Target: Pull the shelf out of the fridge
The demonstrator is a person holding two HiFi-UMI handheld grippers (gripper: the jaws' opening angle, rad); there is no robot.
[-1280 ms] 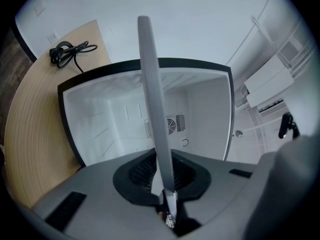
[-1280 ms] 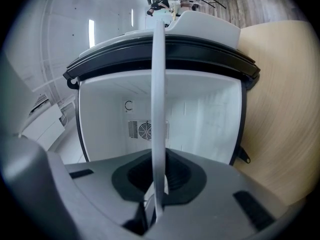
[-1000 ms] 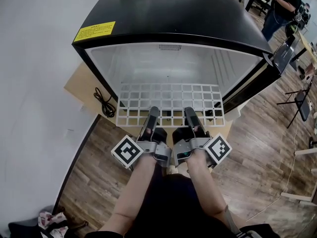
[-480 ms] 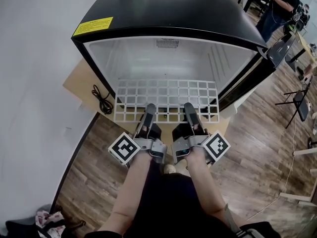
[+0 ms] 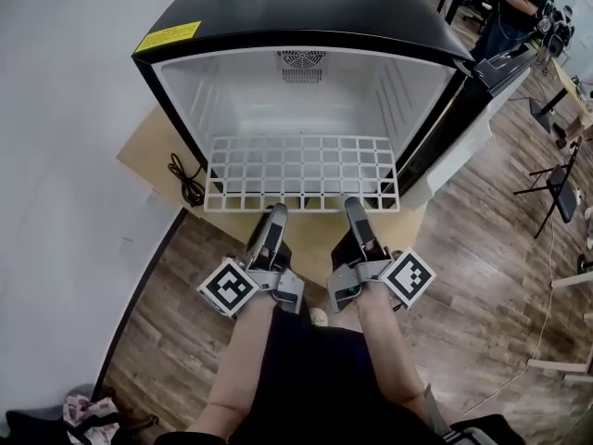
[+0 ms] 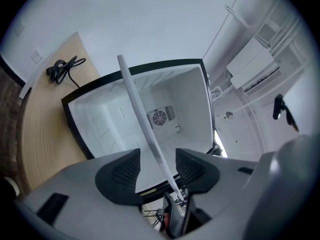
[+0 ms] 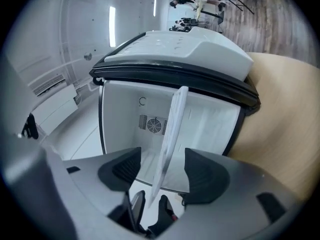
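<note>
Left gripper point(image 5: 274, 213) and right gripper point(image 5: 355, 208) jaws have just opened wide. The shelf point(image 5: 301, 170) front edge sits loose between each pair. Shelf sticks partway out of the fridge point(image 5: 306, 12).

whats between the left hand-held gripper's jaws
Left gripper view: the white wire shelf's edge, clear of both pads; the left hand-held gripper's jaws have just been opening.

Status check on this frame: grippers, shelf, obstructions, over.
Left gripper, right gripper: jaws just opened, white wire-grid shelf edge between each, unclamped. Shelf partly out of black fridge. Nothing blocking.
</note>
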